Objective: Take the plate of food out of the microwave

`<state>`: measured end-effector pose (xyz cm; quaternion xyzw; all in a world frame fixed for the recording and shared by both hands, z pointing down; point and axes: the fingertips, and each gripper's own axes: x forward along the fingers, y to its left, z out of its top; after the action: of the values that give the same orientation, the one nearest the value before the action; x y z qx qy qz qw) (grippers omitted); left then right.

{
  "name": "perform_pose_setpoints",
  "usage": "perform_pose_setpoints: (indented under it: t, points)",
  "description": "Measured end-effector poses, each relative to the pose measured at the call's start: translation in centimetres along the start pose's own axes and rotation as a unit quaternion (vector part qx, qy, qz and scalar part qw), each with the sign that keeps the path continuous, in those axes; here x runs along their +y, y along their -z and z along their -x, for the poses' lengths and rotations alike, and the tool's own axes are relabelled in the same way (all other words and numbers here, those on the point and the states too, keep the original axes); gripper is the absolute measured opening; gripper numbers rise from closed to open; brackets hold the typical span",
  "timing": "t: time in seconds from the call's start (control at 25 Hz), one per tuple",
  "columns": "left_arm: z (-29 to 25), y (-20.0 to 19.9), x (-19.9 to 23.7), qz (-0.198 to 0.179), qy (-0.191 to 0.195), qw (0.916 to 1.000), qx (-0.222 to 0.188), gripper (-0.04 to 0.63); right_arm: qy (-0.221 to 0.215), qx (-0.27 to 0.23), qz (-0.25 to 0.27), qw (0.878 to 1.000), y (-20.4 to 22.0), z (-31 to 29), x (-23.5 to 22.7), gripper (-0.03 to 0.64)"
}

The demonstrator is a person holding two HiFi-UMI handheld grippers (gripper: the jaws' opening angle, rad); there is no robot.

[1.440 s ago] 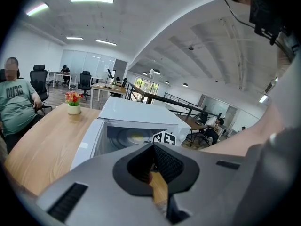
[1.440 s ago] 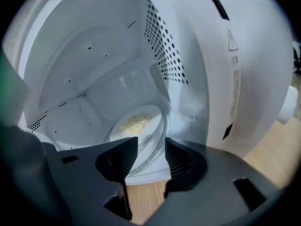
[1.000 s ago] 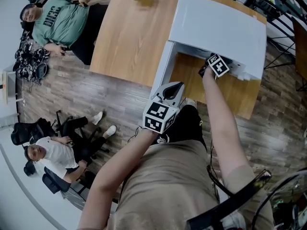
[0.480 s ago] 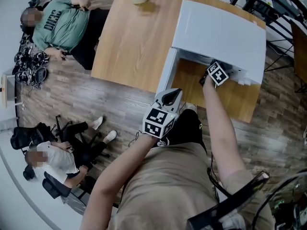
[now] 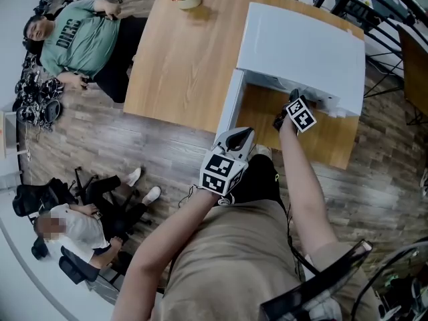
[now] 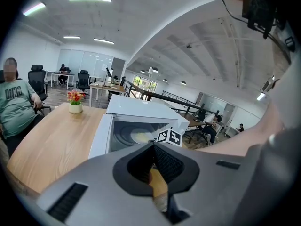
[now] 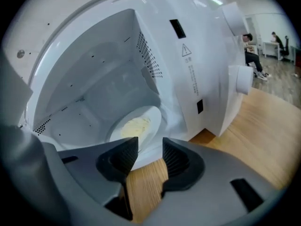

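Nearest us, our left gripper hangs short of the table, jaws closed on nothing, taking no part in the work. Further out, our right gripper sits at the mouth of the microwave, whose door stands open, so that step is done. Its jaws have just been closing but stand apart, with only the sill and wood between them. The rim of the plate lies just by one fingertip, ungripped. Deeper in, the plate rests on the oven floor with its pale food. We judge that grasping, lifting and carrying out all remain
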<state>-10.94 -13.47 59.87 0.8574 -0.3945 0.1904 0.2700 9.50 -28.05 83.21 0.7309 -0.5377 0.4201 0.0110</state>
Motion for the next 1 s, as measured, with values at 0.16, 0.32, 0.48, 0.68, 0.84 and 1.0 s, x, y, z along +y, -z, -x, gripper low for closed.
perform_pose_setpoints:
  t: [0.16, 0.32, 0.48, 0.68, 0.84, 1.0]
  points:
    - [0.1, 0.0, 0.1, -0.001, 0.0, 1.0, 0.0, 0.005, -0.015, -0.015, -0.022, 1.0, -0.7, -0.5, 0.1, 0.164]
    - [0.2, 0.0, 0.0, -0.002, -0.001, 1.0, 0.002, 0.005, -0.016, -0.013, -0.027, 0.999, -1.5, -1.3, 0.3, 0.163]
    - [0.0, 0.0, -0.4, -0.004, -0.002, 1.0, 0.003, 0.005, -0.017, 0.001, -0.049, 0.999, -1.4, -1.9, -0.1, 0.106]
    - [-0.1, -0.1, -0.8, -0.005, -0.003, 1.0, 0.002, 0.005, -0.04, 0.002, -0.08, 0.996, -1.2, -1.1, -0.7, 0.069]
    - [-0.2, -0.3, -1.0, -0.005, -0.005, 1.0, -0.003, 0.005, -0.075, -0.002, -0.13, 0.989, -1.0, -0.1, -0.7, 0.043]
    - [-0.4, -0.2, -1.8, -0.004, -0.004, 1.0, -0.003, 0.005, -0.118, -0.004, -0.189, 0.975, -0.9, 0.8, -0.5, 0.025]
